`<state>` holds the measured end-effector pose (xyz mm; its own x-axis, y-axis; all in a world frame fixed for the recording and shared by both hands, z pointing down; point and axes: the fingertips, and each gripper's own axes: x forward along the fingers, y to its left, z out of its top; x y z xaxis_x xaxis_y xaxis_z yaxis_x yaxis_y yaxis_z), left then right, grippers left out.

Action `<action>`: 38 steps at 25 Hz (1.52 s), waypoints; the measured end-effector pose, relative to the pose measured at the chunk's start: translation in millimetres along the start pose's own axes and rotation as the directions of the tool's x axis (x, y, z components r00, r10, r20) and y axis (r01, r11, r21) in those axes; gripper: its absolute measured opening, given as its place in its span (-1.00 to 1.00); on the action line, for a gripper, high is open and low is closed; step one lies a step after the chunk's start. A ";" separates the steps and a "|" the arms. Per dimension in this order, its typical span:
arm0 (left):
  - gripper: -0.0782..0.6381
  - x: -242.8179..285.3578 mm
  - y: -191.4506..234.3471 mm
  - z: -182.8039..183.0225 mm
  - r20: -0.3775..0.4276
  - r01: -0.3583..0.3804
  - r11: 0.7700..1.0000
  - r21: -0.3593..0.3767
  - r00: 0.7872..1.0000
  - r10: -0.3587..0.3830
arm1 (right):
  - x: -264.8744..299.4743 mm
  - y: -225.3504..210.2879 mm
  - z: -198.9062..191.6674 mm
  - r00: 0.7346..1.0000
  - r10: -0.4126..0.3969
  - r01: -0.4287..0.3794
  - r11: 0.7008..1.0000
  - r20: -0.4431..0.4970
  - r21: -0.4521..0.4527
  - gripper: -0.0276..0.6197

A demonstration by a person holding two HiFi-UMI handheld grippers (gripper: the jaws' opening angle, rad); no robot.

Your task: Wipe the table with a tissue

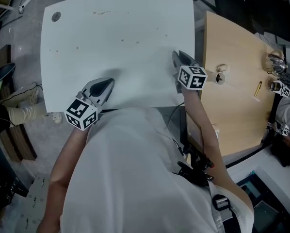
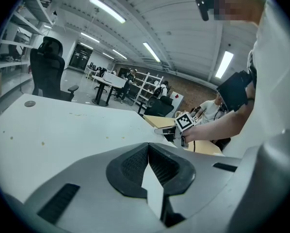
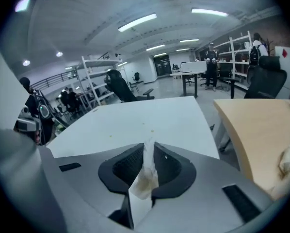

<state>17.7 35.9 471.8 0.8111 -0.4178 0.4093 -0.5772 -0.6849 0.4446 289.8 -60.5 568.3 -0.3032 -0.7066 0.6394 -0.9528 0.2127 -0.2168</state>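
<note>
In the right gripper view my right gripper (image 3: 148, 148) is shut on a small white tissue (image 3: 145, 178) with a brownish stain; the tissue stands pinched between the pads. The head view puts that gripper (image 1: 179, 57) just over the white table (image 1: 120, 57), close to its right edge. Small brown specks (image 1: 105, 12) dot the table's far side. My left gripper (image 1: 107, 83) rests low at the table's near edge, left of the middle. Its jaws (image 2: 148, 147) meet at the tips with nothing in them. From the left gripper view the right gripper (image 2: 170, 130) shows across the white table (image 2: 62, 130).
A wooden table (image 1: 237, 96) adjoins the white one on the right, carrying a crumpled tissue (image 1: 222, 68), a round cable hole (image 1: 219, 78) and a yellow pen (image 1: 259, 88). A grey round cap (image 1: 56, 16) sits in the white table's far left corner. Another person's sleeve (image 1: 288, 113) is at the right edge.
</note>
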 end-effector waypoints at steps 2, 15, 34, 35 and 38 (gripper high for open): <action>-0.76 -0.2 -0.7 0.1 0.000 -0.004 1.000 -0.004 1.000 0.004 | 0.3 -15.7 -12.5 0.997 -0.065 0.064 0.998 -0.042 -0.027 -0.71; -0.76 12.1 -15.1 -2.1 -0.007 -0.013 1.000 -0.004 1.000 0.013 | 21.2 117.2 -43.6 0.956 0.266 -0.291 0.913 -0.124 -0.286 -0.72; -0.76 -18.0 -7.2 -12.8 0.020 -0.110 0.993 -0.044 0.994 0.111 | 57.6 -44.9 24.5 0.996 -0.059 0.043 0.974 -0.065 -0.220 -0.72; -0.76 -19.5 -5.1 -13.4 0.019 -0.112 0.993 -0.046 0.993 0.113 | 59.1 -43.0 23.3 0.995 -0.066 0.046 0.970 -0.074 -0.239 -0.72; -0.76 -21.7 -1.1 -14.3 0.019 -0.113 0.992 -0.051 0.993 0.114 | 61.5 -35.3 20.3 0.993 -0.063 0.031 0.953 -0.097 -0.301 -0.72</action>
<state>-0.7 54.3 473.9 0.7416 -0.5043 0.4423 -0.6692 -0.6022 0.4353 305.1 -125.2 600.3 -0.2430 -0.6499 0.7202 -0.9228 0.3836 0.0348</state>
